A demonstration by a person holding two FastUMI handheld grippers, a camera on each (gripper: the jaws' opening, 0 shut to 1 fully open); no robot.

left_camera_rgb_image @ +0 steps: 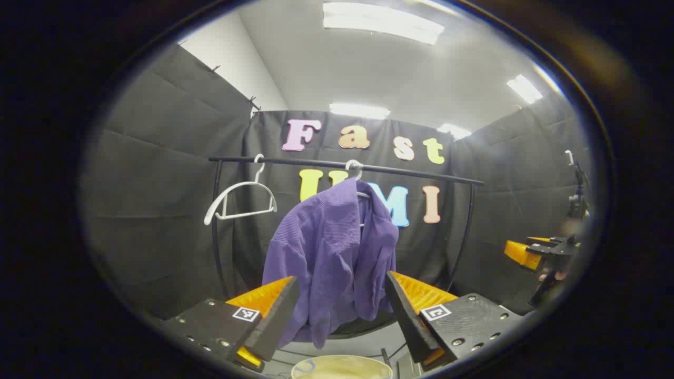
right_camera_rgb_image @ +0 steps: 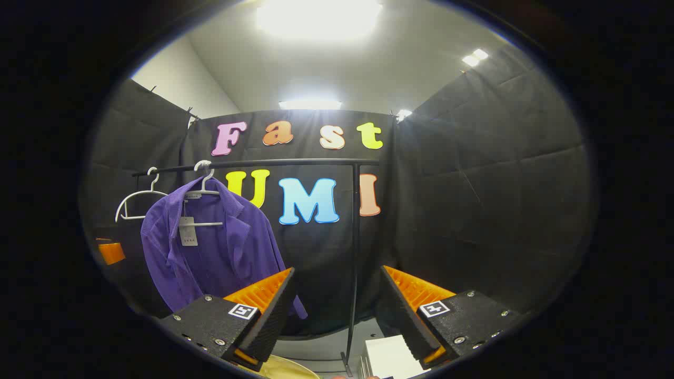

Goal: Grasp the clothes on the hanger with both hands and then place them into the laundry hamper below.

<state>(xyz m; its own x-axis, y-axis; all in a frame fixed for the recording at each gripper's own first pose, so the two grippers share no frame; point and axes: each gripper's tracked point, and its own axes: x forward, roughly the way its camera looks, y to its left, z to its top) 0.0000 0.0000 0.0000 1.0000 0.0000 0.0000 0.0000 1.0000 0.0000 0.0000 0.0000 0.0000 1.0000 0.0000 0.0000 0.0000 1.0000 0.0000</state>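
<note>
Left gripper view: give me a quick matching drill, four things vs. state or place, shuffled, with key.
Column 1:
1. purple shirt
2. empty white hanger
3. left tongs
4. laundry hamper

Column 2:
A. rim peeking in at the bottom edge, below the shirt
B. open, nothing between the fingers, shirt ahead of them
C. draped on a hanger on the black rail
D. bare, hooked on the rail's left end

Pairs: 1-C, 2-D, 3-B, 4-A
</note>
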